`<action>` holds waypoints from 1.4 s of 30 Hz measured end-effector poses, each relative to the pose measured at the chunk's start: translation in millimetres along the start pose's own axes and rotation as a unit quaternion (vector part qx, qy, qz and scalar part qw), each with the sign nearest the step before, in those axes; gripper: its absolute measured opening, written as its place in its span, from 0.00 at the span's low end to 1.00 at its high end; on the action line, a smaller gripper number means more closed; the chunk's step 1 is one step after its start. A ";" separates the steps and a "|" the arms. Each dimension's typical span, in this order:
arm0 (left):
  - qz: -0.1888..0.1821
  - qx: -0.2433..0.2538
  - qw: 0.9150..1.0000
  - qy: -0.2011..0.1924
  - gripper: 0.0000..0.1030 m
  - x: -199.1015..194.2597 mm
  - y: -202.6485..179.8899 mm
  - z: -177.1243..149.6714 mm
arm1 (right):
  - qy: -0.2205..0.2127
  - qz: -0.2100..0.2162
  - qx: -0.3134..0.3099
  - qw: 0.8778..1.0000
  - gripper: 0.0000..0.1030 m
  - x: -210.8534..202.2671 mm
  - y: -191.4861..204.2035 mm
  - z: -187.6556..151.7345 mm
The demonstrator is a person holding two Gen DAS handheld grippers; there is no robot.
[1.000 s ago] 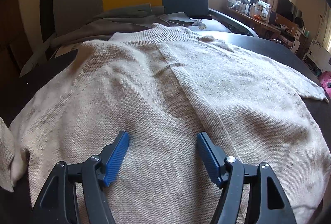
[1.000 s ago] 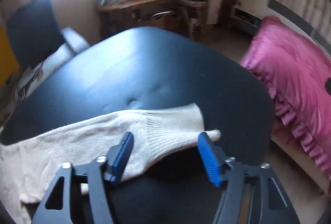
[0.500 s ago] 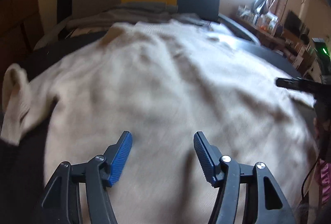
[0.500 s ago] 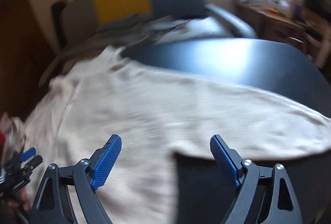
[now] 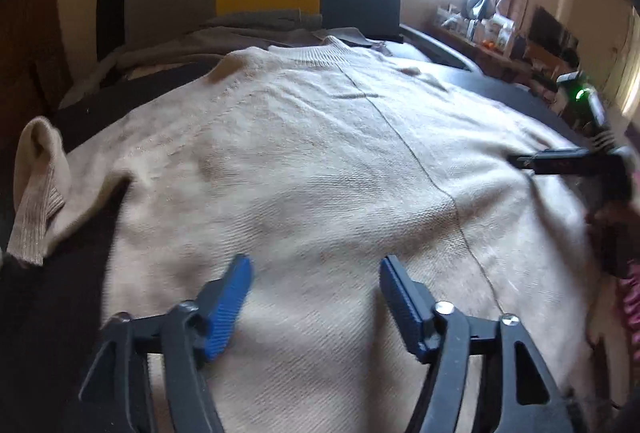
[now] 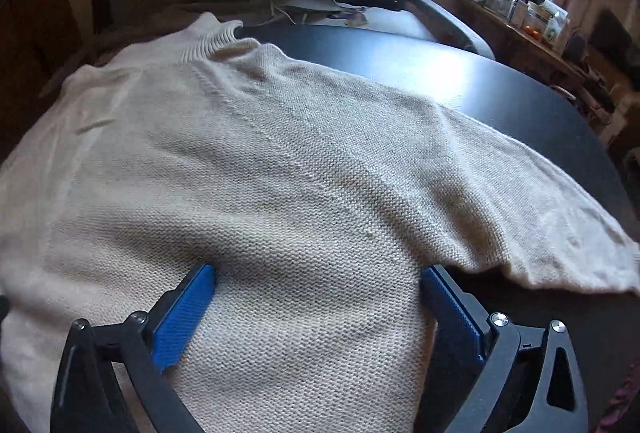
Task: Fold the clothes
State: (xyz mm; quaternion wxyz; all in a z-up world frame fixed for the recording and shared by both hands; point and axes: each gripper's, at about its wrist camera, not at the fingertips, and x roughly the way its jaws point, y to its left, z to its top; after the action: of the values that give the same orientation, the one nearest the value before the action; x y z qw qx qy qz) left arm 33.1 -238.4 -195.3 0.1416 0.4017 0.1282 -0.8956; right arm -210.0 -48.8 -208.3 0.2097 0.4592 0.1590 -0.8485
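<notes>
Your left gripper [image 5: 314,275] hovers with its jaws spread wide. Your right gripper [image 6: 318,283] is equally agape, pressed low.

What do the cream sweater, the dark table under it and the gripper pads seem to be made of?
Sweater: a soft knit, probably wool or acrylic; stitch rows and a ribbed collar show.
Table: a smooth black top, perhaps lacquered wood or laminate; it reflects window light.
Right gripper pads: blue, probably ridged rubber or plastic, matte.
</notes>
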 end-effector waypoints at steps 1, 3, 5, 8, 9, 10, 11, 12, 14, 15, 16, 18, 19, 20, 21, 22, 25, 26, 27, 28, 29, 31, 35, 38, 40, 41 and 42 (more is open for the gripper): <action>0.009 -0.015 1.000 -0.010 0.63 -11.1 15.5 0.9 | 0.004 -0.008 -0.003 1.000 0.99 -1.5 -1.0 0.1; 0.028 -0.031 0.999 -0.032 0.63 -33.3 49.1 2.6 | 0.013 -0.027 0.001 1.000 0.99 -5.9 -3.5 0.9; 0.061 -0.052 0.995 -0.055 0.64 -56.8 95.0 5.1 | 0.025 -0.055 0.021 0.998 1.00 -15.1 -3.8 4.7; 0.118 -0.065 0.990 -0.049 0.65 -70.6 145.1 9.5 | -0.029 -0.044 0.006 0.999 0.99 -52.2 21.1 9.7; 0.143 -0.035 0.988 -0.049 0.65 -72.4 146.8 11.0 | -0.050 -0.024 0.000 0.998 1.00 -65.5 33.3 11.1; 0.168 -0.005 0.985 -0.049 0.65 -74.3 148.4 12.5 | -0.062 0.010 -0.001 0.998 1.00 -74.7 47.4 12.2; 0.191 0.025 0.980 -0.049 0.65 -75.7 149.6 14.2 | -0.071 0.037 -0.004 0.997 1.00 -80.0 61.9 12.9; 0.202 0.053 0.977 -0.049 0.65 -74.1 146.6 16.6 | -0.076 0.062 -0.007 0.995 1.00 -83.4 78.2 11.7; 0.216 0.106 0.970 -0.035 0.65 -63.8 138.1 20.5 | -0.073 0.097 -0.012 0.993 1.00 -80.4 106.4 6.8; 0.227 0.124 0.966 -0.026 0.65 -56.2 134.9 22.2 | -0.066 0.110 -0.017 0.992 1.00 -73.0 119.7 5.1; 0.239 0.130 0.962 -0.014 0.65 -46.3 135.2 25.9 | -0.059 0.118 -0.024 0.991 1.00 -65.4 132.8 3.3; 0.263 0.141 0.954 0.008 0.65 -26.5 135.7 33.4 | -0.047 0.121 -0.043 0.991 1.00 -47.3 157.4 2.7; 0.274 0.147 0.950 0.020 0.65 -16.6 135.9 37.1 | -0.043 0.124 -0.050 0.990 1.00 -36.8 167.3 7.3; 0.285 0.152 0.946 0.031 0.65 -7.1 136.3 40.6 | -0.042 0.126 -0.057 0.990 1.00 -32.8 176.5 8.1; 0.293 0.150 0.943 0.039 0.65 0.2 137.8 43.3 | -0.044 0.124 -0.065 0.989 1.00 -30.3 186.1 7.4; 0.298 0.150 0.942 0.047 0.65 9.5 139.4 47.4 | -0.046 0.124 -0.072 0.989 1.00 -28.5 194.2 7.0; 0.311 0.144 0.937 0.072 0.65 31.4 147.0 54.0 | -0.055 0.126 -0.086 0.987 1.00 -24.1 210.2 8.9; 0.314 0.139 0.936 0.080 0.65 35.6 150.0 54.3 | -0.055 0.127 -0.090 0.986 1.00 -21.1 212.9 8.8; 0.312 0.133 0.937 0.087 0.65 40.2 153.4 54.9 | -0.056 0.127 -0.095 0.986 1.00 -18.0 215.7 8.7; 0.309 0.127 0.938 0.094 0.64 44.8 156.8 55.5 | -0.056 0.128 -0.099 0.985 1.00 -14.9 218.4 8.5; 0.304 0.120 0.940 0.101 0.63 48.4 160.9 55.9 | -0.057 0.128 -0.103 0.985 1.00 -11.8 221.2 8.4; 0.285 0.098 0.947 0.111 0.54 50.8 169.1 55.7 | -0.057 0.130 -0.110 0.984 1.00 -6.6 225.0 8.1; 0.233 0.039 0.965 0.113 0.21 44.5 186.0 58.9 | -0.058 0.135 -0.105 0.983 1.00 -4.7 221.1 5.5; 0.186 0.005 0.977 0.101 0.14 30.7 195.3 61.9 | -0.060 0.126 -0.112 0.984 1.00 -5.1 223.6 3.0; 0.135 -0.038 0.987 0.080 0.12 11.0 206.6 66.5 | -0.062 0.128 -0.110 0.984 1.00 -5.2 222.1 1.9; 0.104 -0.066 0.990 0.066 0.11 -1.6 214.2 69.6 | -0.062 0.129 -0.110 0.984 1.00 -5.3 221.7 1.5; 0.072 -0.095 0.992 0.051 0.11 -14.1 222.3 72.7 | -0.062 0.128 -0.111 0.984 1.00 -5.4 221.7 1.5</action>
State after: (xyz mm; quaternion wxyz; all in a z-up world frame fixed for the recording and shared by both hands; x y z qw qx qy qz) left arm 71.7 -467.4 -163.5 0.2364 0.4394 0.1910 -0.8453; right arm -97.2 -239.3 -220.0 0.3753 0.3961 0.1788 -0.8187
